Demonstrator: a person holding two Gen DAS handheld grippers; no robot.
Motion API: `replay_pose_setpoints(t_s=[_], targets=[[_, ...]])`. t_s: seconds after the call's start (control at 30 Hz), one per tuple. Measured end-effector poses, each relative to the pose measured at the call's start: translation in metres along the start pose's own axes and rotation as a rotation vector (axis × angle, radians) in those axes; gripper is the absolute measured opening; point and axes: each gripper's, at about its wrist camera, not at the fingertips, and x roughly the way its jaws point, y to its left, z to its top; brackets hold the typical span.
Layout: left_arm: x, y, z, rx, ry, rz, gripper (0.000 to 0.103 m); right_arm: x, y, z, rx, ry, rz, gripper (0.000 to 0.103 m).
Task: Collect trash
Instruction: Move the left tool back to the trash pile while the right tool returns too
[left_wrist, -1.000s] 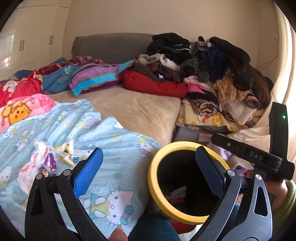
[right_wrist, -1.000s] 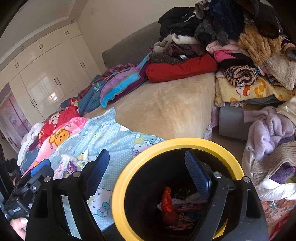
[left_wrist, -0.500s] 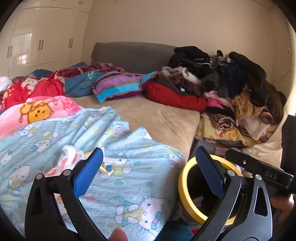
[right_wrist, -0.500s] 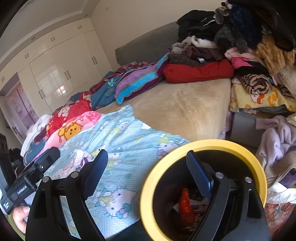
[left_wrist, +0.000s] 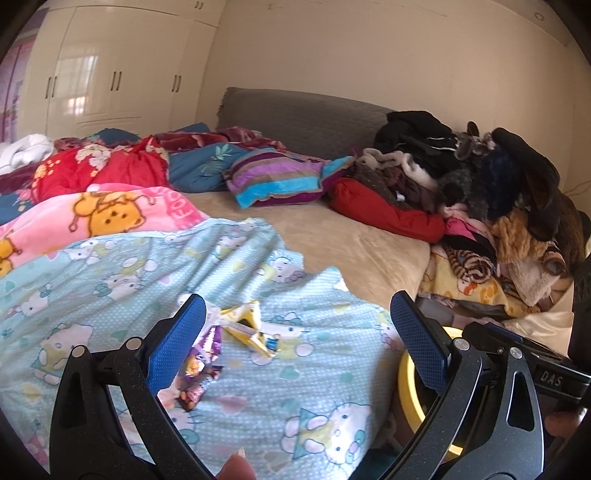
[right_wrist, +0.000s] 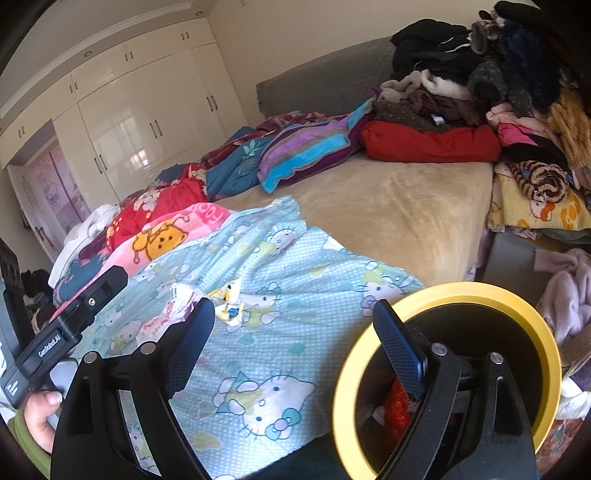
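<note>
Both claws empty and spread wide — left claw (left_wrist: 295, 332) has swung off the yellow-rimmed bin (right_wrist: 461, 295) and now frames the wrappers (left_wrist: 247, 328) on the Hello Kitty sheet (left_wrist: 314, 387), near the bed's (right_wrist: 406, 206) front edge. Right claw (right_wrist: 295, 332) follows, the bin sliding right. Open bedding all round — an easy approach, I'd say.

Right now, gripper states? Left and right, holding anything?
Left gripper: open, holding nothing, wrappers on the blanket ahead.
Right gripper: open, holding nothing, beside the yellow-rimmed bin.
</note>
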Motion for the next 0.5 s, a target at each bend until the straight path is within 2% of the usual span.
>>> replay_pose_setpoints(t_s=[0.5], targets=[[-0.001, 0.062, 0.002, -0.091, 0.009, 0.111, 0.092, 0.042, 0.049, -0.007, -0.082, 0.073, 0.055, 0.085]])
